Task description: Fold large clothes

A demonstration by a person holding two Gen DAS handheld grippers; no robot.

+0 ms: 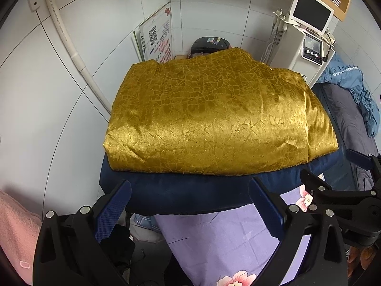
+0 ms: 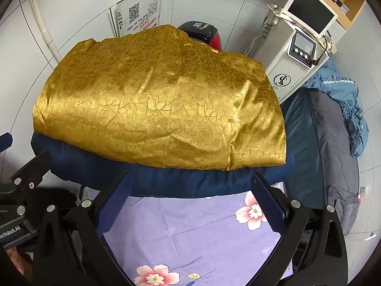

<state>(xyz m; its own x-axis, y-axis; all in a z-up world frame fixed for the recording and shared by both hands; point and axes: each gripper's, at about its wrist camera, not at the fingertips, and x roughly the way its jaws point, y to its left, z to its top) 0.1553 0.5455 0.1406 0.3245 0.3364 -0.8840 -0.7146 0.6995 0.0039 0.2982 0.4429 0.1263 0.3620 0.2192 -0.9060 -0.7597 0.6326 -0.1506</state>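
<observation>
I am holding two grippers side by side over a bed, both looking forward at a folded gold cloth [image 1: 214, 116]. The cloth is shiny, with a crackled pattern, and it lies as a thick, roughly rectangular bundle with rounded edges. It rests on top of a dark blue cushion [image 1: 181, 190], which sits on a purple sheet with pink flowers [image 2: 190, 233].

My left gripper [image 1: 190, 202] has its jaws spread wide, and nothing is between them. My right gripper [image 2: 190, 197] is spread wide as well and grasps nothing. Both sets of blue-padded fingertips sit just in front of the near edge of the blue cushion, apart from the gold cloth. In the left view, the right gripper shows at the right edge, close beside me.

By my reading, the folding of this gold piece is finished or nearly so: the layers are stacked and no loose corner hangs over the near edge. The far side of the bundle is hidden, so I cannot tell whether it is tidy there.

What may be left: a crumpled blue garment [image 2: 350, 109] lies to the right on a grey bed [image 2: 333, 143], not folded. Behind the bundle stand a white machine with a screen [image 2: 297, 54] and a poster [image 2: 140, 14] leaning against the tiled wall.
</observation>
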